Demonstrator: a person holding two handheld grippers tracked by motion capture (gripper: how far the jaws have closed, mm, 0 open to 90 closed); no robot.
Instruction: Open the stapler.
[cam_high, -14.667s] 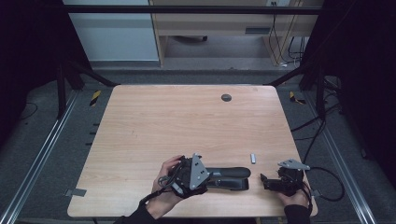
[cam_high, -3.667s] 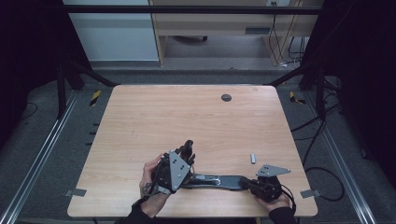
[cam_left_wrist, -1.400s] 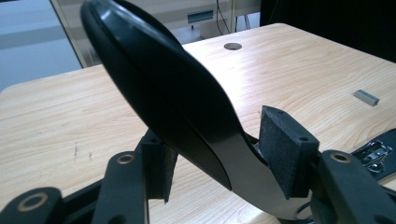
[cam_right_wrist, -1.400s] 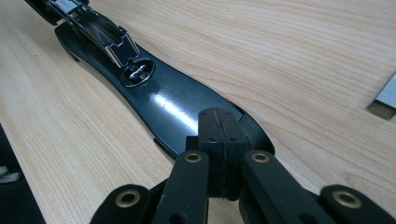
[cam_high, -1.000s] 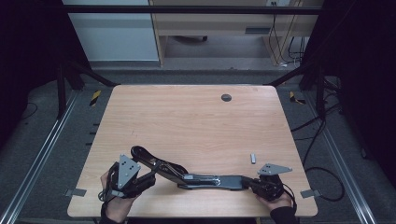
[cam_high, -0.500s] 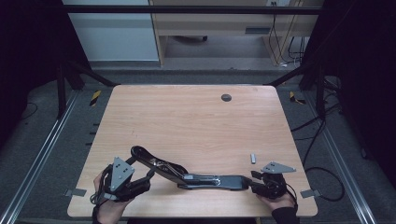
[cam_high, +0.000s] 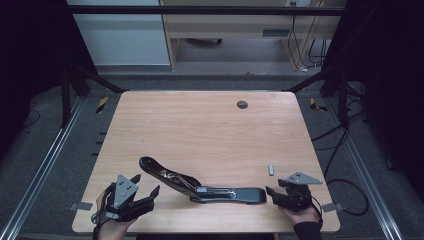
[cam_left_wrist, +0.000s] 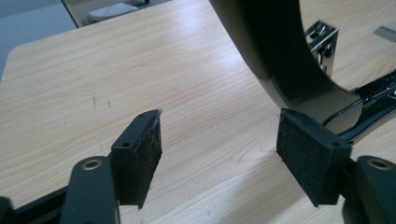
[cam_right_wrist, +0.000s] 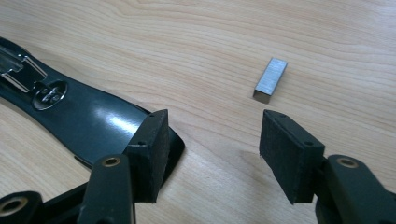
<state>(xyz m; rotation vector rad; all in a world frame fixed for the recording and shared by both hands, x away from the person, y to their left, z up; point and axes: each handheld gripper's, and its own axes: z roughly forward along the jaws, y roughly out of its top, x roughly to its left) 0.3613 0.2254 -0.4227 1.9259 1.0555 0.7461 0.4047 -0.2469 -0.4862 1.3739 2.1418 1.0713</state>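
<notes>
The stapler (cam_high: 200, 184) lies swung open near the front edge of the table (cam_high: 210, 130), long axis running left to right, lid end raised toward the left. Both grippers have just let go: the left gripper (cam_high: 146, 186) and right gripper (cam_high: 270, 192) stand open, holding nothing. Loading looks next: the right must pick up the staple strip (cam_right_wrist: 270, 80) just beside it.

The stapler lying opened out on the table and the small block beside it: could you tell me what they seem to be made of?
The stapler has a glossy black shell, probably plastic or painted metal, since it throws bright highlights; the track inside it looks like bare shiny steel. The small block looks like brushed grey metal, likely a strip of staples, though single staples cannot be made out. The table shows pale wood grain, possibly laminate.
</notes>
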